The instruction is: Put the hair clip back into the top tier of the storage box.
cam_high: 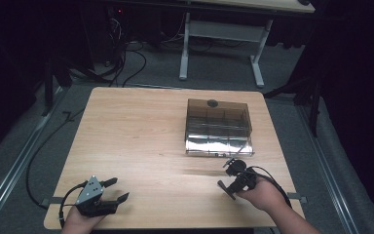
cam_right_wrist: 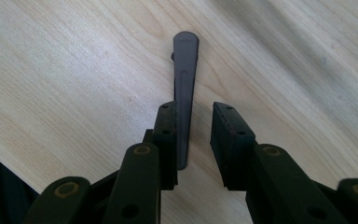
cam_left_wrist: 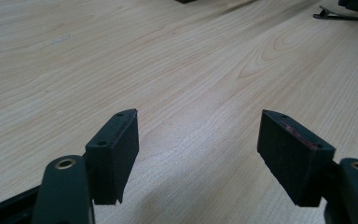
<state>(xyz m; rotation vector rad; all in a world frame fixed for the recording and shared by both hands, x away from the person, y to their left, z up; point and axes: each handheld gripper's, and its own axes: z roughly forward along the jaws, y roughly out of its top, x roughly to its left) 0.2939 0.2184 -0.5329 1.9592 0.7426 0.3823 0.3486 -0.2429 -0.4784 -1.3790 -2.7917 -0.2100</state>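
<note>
While the left gripper (cam_high: 111, 191) rests wide open and empty at the table's (cam_high: 141, 126) near left corner, the right gripper (cam_right_wrist: 193, 140) near the near right edge stands partly open astride a clip (cam_right_wrist: 185, 93), one pad beside it and the other clear, so nothing is gripped. Slim, dark and flat on the wood, the clip looks light, stiff and smooth, likely to skid or pivot; I would pinch it across its narrow body near the thicker end. Its taper is plain in the right gripper view, whereas the high view alone places the box (cam_high: 218, 127) beyond, toward the far right corner.
</note>
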